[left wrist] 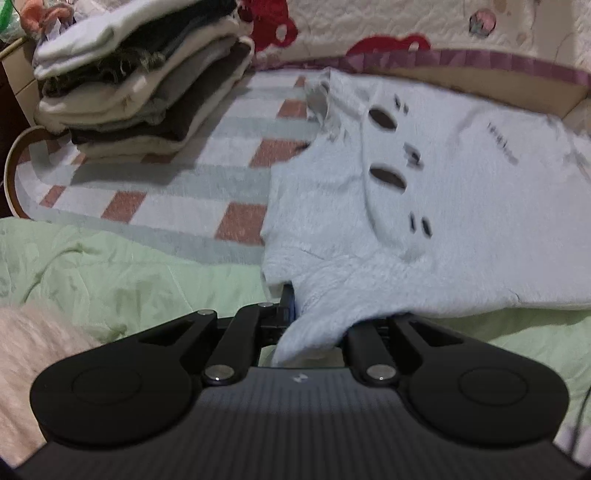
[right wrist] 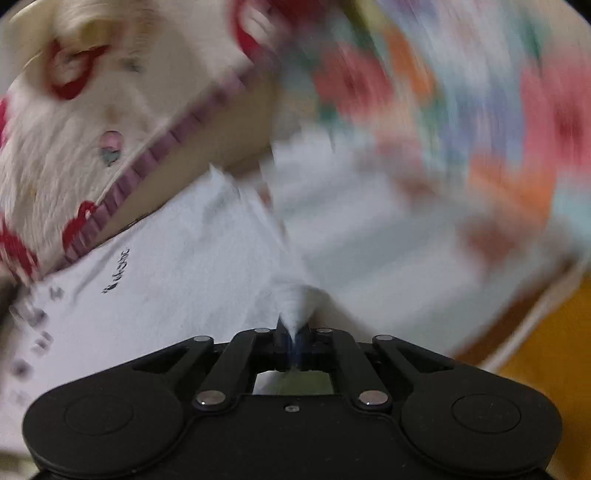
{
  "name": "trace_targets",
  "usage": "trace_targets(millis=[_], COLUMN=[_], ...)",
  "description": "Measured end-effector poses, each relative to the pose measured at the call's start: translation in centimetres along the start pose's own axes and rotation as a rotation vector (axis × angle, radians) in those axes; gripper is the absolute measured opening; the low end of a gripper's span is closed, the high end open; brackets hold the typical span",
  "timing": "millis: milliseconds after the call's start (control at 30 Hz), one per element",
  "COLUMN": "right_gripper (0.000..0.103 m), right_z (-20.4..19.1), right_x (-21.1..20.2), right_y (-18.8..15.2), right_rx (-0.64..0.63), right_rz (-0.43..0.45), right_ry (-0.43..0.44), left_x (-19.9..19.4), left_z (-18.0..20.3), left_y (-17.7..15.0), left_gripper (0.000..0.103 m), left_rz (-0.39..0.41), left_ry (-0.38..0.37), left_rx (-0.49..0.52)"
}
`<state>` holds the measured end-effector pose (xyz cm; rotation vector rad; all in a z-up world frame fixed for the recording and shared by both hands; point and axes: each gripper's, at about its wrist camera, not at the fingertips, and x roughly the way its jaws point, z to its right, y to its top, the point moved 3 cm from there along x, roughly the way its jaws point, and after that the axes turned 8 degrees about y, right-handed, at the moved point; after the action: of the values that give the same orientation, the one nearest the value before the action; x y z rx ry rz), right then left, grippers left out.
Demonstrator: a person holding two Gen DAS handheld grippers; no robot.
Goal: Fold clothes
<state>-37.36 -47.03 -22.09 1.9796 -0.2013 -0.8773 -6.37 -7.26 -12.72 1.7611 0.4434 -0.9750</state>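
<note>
A pale blue-white garment point(left wrist: 424, 206) with a dark cat-face print lies spread over a checked mat and the green blanket. My left gripper point(left wrist: 314, 317) is shut on the garment's near edge; the cloth drapes over its fingers and hides the tips. In the right wrist view the same garment point(right wrist: 177, 258) shows small dark lettering. My right gripper point(right wrist: 293, 332) is shut on a bunched corner of it. That view is heavily blurred.
A stack of folded clothes point(left wrist: 140, 77) sits at the back left on the checked mat point(left wrist: 177, 184). A green blanket point(left wrist: 129, 273) covers the near side. A white quilt with red prints point(left wrist: 406, 26) lies behind. A colourful patterned cloth point(right wrist: 461, 92) is at right.
</note>
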Motion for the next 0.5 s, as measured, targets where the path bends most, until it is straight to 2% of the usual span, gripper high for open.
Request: trace_targets(millis=[67, 167, 200, 300, 400, 433, 500], right_gripper=[0.001, 0.001, 0.001, 0.001, 0.001, 0.001, 0.004], right_z=[-0.9, -0.7, -0.3, 1.8, 4.0, 4.2, 3.7], right_x=[-3.3, -4.7, -4.7, -3.9, -3.2, -3.2, -3.4], right_y=[0.8, -0.9, -1.5, -2.2, -2.9, -2.8, -2.4], right_rx=[-0.090, -0.173, -0.170, -0.032, 0.106, 0.113, 0.012], right_rz=[0.071, 0.047, 0.033, -0.004, -0.042, -0.045, -0.049], right_ry=[-0.017, -0.099, -0.112, -0.072, -0.032, -0.024, -0.067], left_x=[-1.2, -1.7, -1.4, -0.6, -1.7, -2.4, -3.2], left_z=[-0.3, -0.1, 0.2, 0.9, 0.5, 0.3, 0.2], left_y=[0.3, -0.3, -0.7, -1.7, -1.3, -1.2, -1.1], left_gripper=[0.007, 0.006, 0.006, 0.006, 0.006, 0.006, 0.006], left_rz=[0.018, 0.002, -0.013, -0.039, -0.008, 0.008, 0.021], left_ry=[-0.007, -0.026, -0.039, -0.031, -0.034, -0.039, -0.041], left_rx=[-0.001, 0.017, 0.023, 0.055, 0.032, 0.025, 0.026])
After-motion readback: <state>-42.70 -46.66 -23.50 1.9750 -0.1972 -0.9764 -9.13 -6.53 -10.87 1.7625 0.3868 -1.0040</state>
